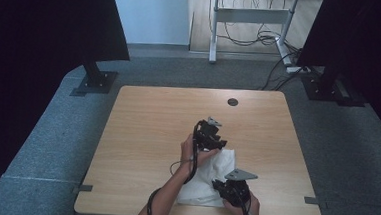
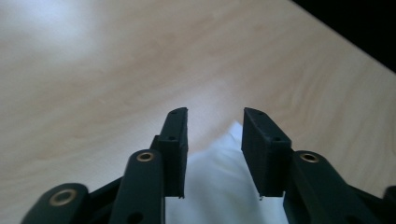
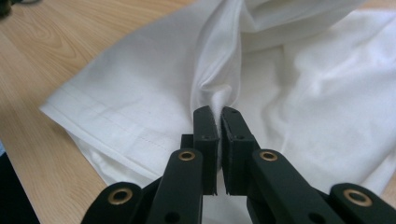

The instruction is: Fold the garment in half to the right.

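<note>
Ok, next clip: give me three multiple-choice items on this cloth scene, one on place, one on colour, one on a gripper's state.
1. Where on the table does the cloth lie?
A. near edge
B. far edge by the round hole
C. left corner

2. What colour is the cloth?
A. blue
B. white
C. grey

3. How is the right gripper?
A. wide open
B. shut on nothing
C. shut on a fold of cloth

Answers: 1 A, the high view shows it by the person's side; 2 B, white in every view; 3 C, a ridge of fabric rises pinched between its jaws.

L hand-held gripper (image 2: 215,116) jaws apart; R hand-held gripper (image 3: 219,112) pinched tight
</note>
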`<state>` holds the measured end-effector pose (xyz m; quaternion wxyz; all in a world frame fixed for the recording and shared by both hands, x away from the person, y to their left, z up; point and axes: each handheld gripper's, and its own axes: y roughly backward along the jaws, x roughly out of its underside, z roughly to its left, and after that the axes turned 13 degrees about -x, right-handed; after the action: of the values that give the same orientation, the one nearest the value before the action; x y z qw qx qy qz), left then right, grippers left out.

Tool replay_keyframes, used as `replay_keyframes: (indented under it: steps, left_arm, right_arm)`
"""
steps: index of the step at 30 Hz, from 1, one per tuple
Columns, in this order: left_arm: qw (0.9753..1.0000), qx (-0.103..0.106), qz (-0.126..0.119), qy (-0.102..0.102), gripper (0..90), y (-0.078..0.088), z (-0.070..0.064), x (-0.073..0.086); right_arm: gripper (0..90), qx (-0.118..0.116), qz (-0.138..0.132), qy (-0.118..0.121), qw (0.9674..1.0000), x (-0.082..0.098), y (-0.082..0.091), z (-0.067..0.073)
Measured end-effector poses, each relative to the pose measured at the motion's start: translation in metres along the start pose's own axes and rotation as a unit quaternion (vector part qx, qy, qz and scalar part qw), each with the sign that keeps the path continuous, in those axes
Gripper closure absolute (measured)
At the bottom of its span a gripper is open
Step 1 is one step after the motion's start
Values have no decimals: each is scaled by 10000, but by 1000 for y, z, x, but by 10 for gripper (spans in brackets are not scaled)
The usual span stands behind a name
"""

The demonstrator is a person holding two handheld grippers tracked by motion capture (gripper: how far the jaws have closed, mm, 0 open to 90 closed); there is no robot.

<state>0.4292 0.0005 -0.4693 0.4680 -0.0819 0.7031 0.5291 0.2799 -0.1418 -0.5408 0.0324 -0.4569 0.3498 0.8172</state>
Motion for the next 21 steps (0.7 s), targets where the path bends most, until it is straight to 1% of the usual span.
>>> replay_keyframes:
  steps: [1,3,5,7,8,10,12,13,14,15,16,17,18,19,21]
  left_arm:
    - [9999,14,-113,73,603,2,3,-1]
    - [9993,-85,-321,163,571,8,8,-2]
    - [9989,-93,-422,202,538,14,14,-2]
    - [9986,-223,-464,135,501,21,18,1]
    - [9985,-257,-470,97,491,25,20,5]
    - [9984,-330,-449,16,488,33,24,17]
    - [9983,-428,-354,-189,482,41,26,33]
    - [9982,-456,-323,-235,480,45,26,42]
    - [9982,-448,-266,-293,479,48,25,52]
    - [9979,-477,-179,-410,477,50,25,61]
    - [9978,-473,-127,-444,476,52,23,71]
    - [9977,-433,-33,-515,473,52,22,80]
    - [9971,-461,73,-599,466,51,20,89]
    - [9966,-506,129,-644,467,49,18,96]
    - [9951,-580,264,-755,476,42,15,108]
  right_arm:
    - [855,0,14,-38,10000,2,-1,-1]
    - [855,-1,24,-73,10000,4,-2,-2]
    - [854,3,32,-108,9999,5,-2,-3]
    - [853,9,20,-115,9999,5,-1,-3]
    - [853,12,8,-107,9999,5,-1,-3]
    - [852,19,-6,-99,9999,5,0,-4]
    - [852,22,-23,-108,9999,5,1,-4]
    - [852,24,-27,-112,9999,5,1,-4]
    - [852,22,-39,-114,9999,5,2,-4]
    - [853,15,-45,-115,9999,5,2,-5]
    - [853,9,-54,-117,9999,5,2,-5]
    - [852,3,-56,-113,9999,5,2,-4]
    - [852,-4,-60,-115,9999,5,2,-4]
    - [852,-5,-69,-93,9999,5,2,-4]
    - [851,-14,-95,-96,9999,5,3,-3]
